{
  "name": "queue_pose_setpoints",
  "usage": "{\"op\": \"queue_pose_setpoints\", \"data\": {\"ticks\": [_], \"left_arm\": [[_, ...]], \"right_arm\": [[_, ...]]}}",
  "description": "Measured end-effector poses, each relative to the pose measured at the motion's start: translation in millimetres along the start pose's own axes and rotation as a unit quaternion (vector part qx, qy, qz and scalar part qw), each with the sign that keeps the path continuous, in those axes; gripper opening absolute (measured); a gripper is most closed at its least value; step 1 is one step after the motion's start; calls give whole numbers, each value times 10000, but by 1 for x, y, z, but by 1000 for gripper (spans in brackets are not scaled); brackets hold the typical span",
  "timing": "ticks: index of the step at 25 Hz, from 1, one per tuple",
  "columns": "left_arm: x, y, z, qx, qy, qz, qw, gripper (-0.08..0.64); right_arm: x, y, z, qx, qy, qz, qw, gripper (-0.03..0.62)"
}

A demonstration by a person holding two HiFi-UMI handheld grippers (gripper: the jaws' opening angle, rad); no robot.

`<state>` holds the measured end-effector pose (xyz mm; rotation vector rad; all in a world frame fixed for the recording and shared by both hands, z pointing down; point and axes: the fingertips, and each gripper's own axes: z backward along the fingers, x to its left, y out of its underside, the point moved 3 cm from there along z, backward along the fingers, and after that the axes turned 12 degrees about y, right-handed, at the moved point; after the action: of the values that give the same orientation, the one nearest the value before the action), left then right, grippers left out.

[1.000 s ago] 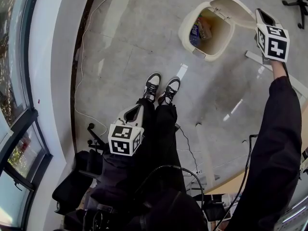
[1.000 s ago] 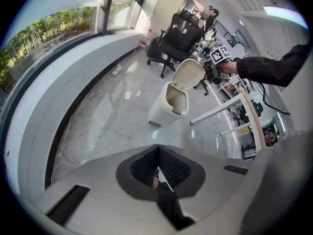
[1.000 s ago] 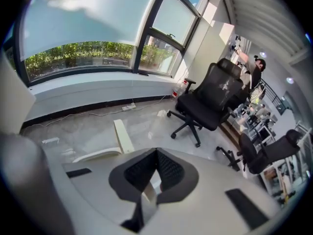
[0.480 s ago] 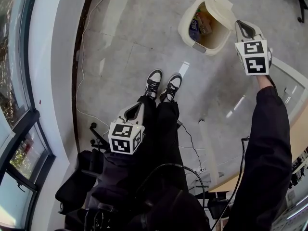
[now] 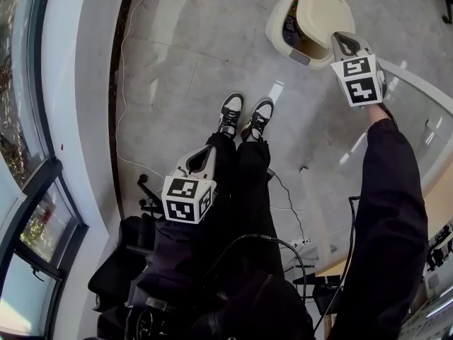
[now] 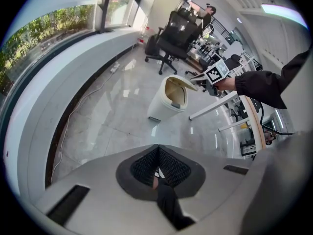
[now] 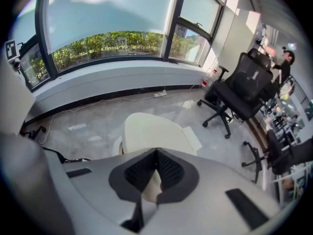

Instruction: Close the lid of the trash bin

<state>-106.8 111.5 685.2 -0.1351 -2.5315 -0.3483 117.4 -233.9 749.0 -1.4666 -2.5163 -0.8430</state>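
Observation:
The cream trash bin (image 5: 277, 28) stands on the floor ahead of the person's shoes, with colourful trash showing inside at its left. Its lid (image 5: 322, 9) is tilted most of the way down, a gap left open on the near-left side. My right gripper (image 5: 344, 42), jaws shut and holding nothing, rests on the lid's near right edge. In the right gripper view the lid (image 7: 151, 131) fills the space just beyond the right gripper (image 7: 156, 153). My left gripper (image 5: 202, 160) hangs shut over the person's lap, far from the bin (image 6: 165, 101).
A curved window wall with a dark sill (image 5: 117, 83) and a white cable (image 5: 124, 154) runs along the left. White desk legs (image 5: 417, 83) stand right of the bin. Black office chairs (image 7: 239, 89) stand beyond it. The person's shoes (image 5: 244, 115) are near the bin.
My right gripper has pushed the lid from wide open down over the bin's mouth, moving left and lower. The left gripper has stayed at the lap.

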Motion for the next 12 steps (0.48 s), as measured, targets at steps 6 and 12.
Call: {"op": "queue_pose_setpoints", "data": {"ticks": [6, 12], "left_arm": [[12, 11, 2, 12, -98, 77, 9999, 2], [17, 18, 4, -1, -162, 189, 9997, 2]], "right_arm": [[31, 25, -24, 237, -174, -57, 9996, 5], [48, 37, -39, 384, -302, -43, 9988, 5]]}}
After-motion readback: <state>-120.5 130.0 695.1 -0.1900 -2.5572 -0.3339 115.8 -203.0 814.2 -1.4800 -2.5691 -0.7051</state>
